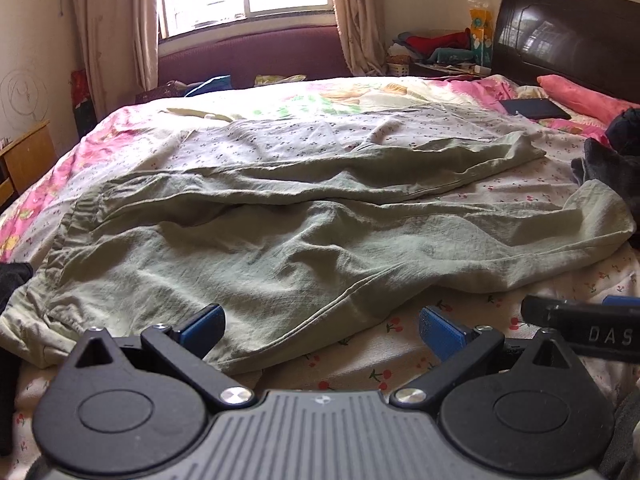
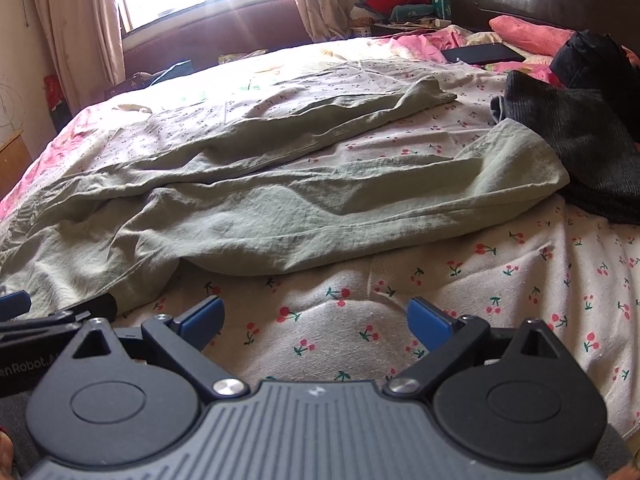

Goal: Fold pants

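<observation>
Pale green pants (image 1: 280,240) lie spread and wrinkled across the bed, waist at the left, both legs running right, one behind the other. They also show in the right wrist view (image 2: 280,208). My left gripper (image 1: 322,326) is open and empty just above the pants' near edge by the crotch seam. My right gripper (image 2: 316,318) is open and empty over the cherry-print sheet (image 2: 440,292), a little short of the near leg. The right gripper's finger shows at the right edge of the left wrist view (image 1: 580,330).
Dark grey clothes (image 2: 580,140) lie piled at the right, touching the near leg's hem. A black flat case (image 2: 482,54) and pink pillow (image 2: 532,34) lie near the dark headboard (image 1: 568,36). A wooden table (image 1: 28,160) stands left of the bed.
</observation>
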Available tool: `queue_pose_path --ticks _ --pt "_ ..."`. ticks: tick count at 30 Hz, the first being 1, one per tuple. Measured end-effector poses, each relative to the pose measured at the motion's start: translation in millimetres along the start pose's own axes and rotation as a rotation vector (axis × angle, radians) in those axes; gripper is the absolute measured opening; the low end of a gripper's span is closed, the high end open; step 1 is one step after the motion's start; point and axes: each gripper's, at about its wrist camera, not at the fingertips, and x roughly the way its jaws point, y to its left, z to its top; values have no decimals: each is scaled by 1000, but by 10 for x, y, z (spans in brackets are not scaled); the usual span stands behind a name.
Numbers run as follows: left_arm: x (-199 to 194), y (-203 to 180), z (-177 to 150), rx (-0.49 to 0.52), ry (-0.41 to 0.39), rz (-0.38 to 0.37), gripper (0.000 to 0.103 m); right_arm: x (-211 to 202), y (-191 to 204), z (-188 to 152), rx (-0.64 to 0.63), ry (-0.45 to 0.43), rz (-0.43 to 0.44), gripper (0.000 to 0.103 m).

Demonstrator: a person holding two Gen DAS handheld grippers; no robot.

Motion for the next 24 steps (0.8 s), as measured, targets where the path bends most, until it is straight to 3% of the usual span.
queue_pose_path --ticks 4,10,15,17,18,19,20,24 --pt "87 -187 116 78 -22 -46 103 -8 -326 179 99 -28 -53 97" --pt "302 -424 248 118 -21 -134 103 241 -1144 399 394 10 -123 97" --pt "413 -510 283 140 -32 -167 103 446 -1628 550 607 -8 -105 84" --pt "445 -531 283 147 -34 -174 103 514 -1674 615 612 -29 -116 72" --pt "456 -545 281 153 -31 -176 103 567 -1698 641 614 -25 -125 46" --pt "474 -559 278 163 -27 -177 103 625 -1728 652 628 -7 -129 14" --pt "481 -571 276 170 -25 -178 103 685 -1785 657 657 19 -126 7" --pt "449 -566 301 175 -33 -192 103 617 -1930 647 703 0 -58 2"
